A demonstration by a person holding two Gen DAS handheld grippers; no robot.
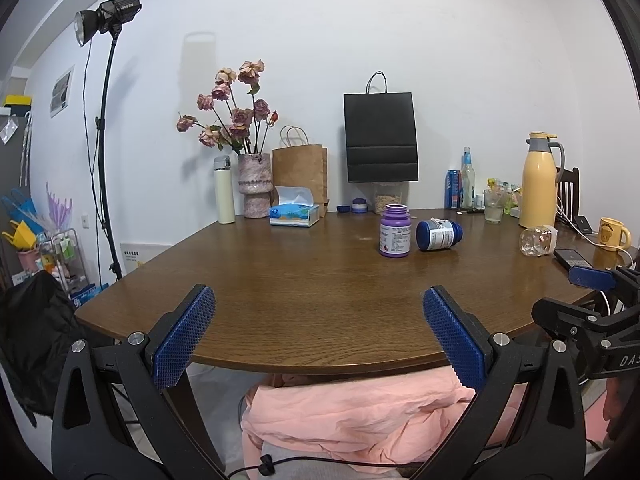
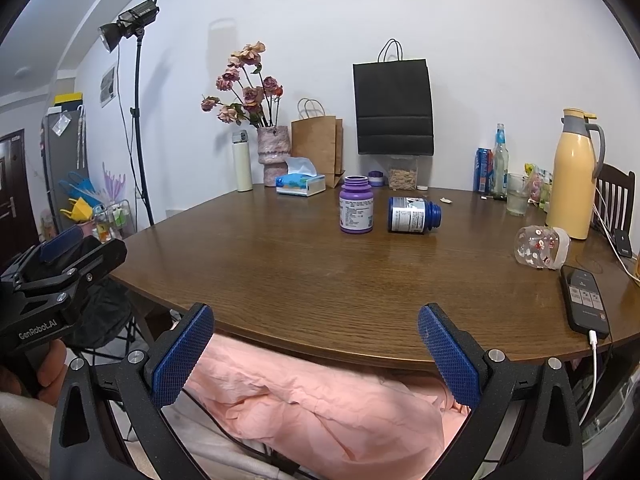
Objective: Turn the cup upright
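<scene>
A clear plastic cup (image 1: 538, 241) (image 2: 542, 247) with small red and white prints lies on its side at the right of the brown table (image 2: 280, 280), in front of a yellow thermos jug (image 2: 572, 176). My left gripper (image 1: 316, 330) is open and empty over the table's near edge, far from the cup. My right gripper (image 2: 316, 346) is also open and empty at the near edge, with the cup ahead and to its right. In the left wrist view a blue pad of the right gripper shows at the right edge.
A purple bottle (image 2: 356, 210) stands upright mid-table, and a blue bottle (image 2: 412, 215) lies on its side beside it. A phone (image 2: 585, 302) on a white cable lies near the cup. Bags, a vase, a tissue box and drinks line the back. A yellow mug (image 1: 613, 233) stands far right.
</scene>
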